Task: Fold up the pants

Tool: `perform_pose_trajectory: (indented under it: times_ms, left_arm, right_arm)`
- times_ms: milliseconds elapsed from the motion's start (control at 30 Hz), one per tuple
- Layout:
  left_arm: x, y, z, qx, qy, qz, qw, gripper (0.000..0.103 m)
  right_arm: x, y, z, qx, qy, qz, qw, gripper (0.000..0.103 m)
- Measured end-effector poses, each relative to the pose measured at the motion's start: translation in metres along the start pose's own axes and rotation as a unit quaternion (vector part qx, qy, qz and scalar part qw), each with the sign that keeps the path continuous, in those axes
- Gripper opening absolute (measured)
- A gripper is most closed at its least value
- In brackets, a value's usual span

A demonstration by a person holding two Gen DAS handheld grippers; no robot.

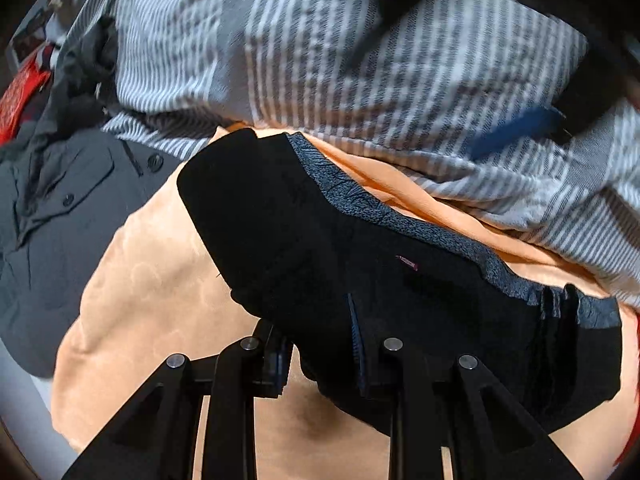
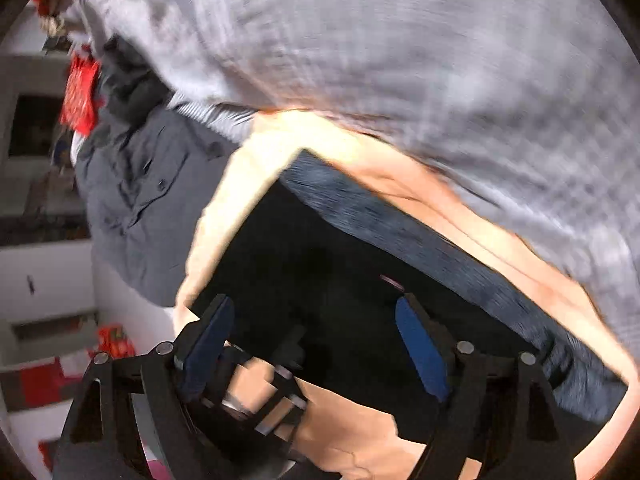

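Observation:
The black pants (image 1: pixel 360 264) with a grey mottled waistband (image 1: pixel 400 216) lie folded on an orange sheet (image 1: pixel 160 288). My left gripper (image 1: pixel 320 356) sits at the near edge of the pants with black cloth between its fingers. In the right wrist view the pants (image 2: pixel 320 264) lie the same way. My right gripper (image 2: pixel 316 344) is open, its blue pads wide apart, above the near edge of the pants. The other gripper (image 2: pixel 260 392) shows between its fingers.
A grey and white striped blanket (image 1: pixel 360 60) is heaped behind the pants. A dark grey buttoned garment (image 1: pixel 60 208) lies at the left. Red items (image 1: pixel 24 88) sit at the far left. White furniture (image 2: pixel 40 272) stands left in the right wrist view.

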State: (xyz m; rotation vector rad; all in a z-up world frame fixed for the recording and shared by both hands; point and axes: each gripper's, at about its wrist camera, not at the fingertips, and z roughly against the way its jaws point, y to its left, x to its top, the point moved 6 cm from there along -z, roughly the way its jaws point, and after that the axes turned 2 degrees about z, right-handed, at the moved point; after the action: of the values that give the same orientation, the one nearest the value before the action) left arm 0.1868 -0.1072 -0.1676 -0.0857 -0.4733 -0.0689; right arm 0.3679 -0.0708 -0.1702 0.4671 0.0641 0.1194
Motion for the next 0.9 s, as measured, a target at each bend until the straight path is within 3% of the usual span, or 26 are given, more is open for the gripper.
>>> perform_pose_trajectory:
  times_ms: [233, 367, 433, 467, 500, 567, 733, 900]
  left_arm:
    - [0.002, -0.014, 0.009, 0.006, -0.022, -0.048, 0.9986, 0.026]
    - [0.002, -0.023, 0.014, 0.004, -0.034, -0.067, 0.9972, 0.026]
    - [0.003, -0.023, 0.015, 0.002, -0.031, -0.064, 0.9975, 0.026]
    - [0.003, -0.022, 0.014, -0.003, -0.024, -0.056, 0.9981, 0.026]
    - [0.002, -0.021, 0.014, -0.006, -0.022, -0.054, 0.9983, 0.026]
    - [0.002, -0.028, 0.019, -0.015, -0.028, -0.065, 0.9974, 0.026]
    - [0.004, -0.058, 0.044, -0.046, -0.042, -0.092, 0.9938, 0.026]
    - [-0.001, -0.104, 0.070, -0.073, -0.046, -0.139, 0.9865, 0.026]
  right_arm:
    - [0.019, 0.041, -0.056, -0.012, 0.097, 0.055, 0.994, 0.087]
    - [0.021, 0.052, -0.082, -0.047, 0.134, 0.091, 0.986, 0.086]
    - [0.018, 0.048, -0.089, -0.062, 0.148, 0.095, 0.982, 0.059]
    - [0.018, 0.045, -0.087, -0.069, 0.150, 0.095, 0.982, 0.035]
    - [0.017, 0.039, -0.084, -0.068, 0.145, 0.086, 0.983, 0.023]
    - [0.015, 0.028, -0.073, -0.057, 0.127, 0.070, 0.988, 0.018]
    - [-0.005, 0.002, -0.028, -0.007, 0.048, 0.039, 0.998, 0.016]
    - [-0.038, -0.028, 0.024, 0.039, -0.027, 0.005, 0.999, 0.016]
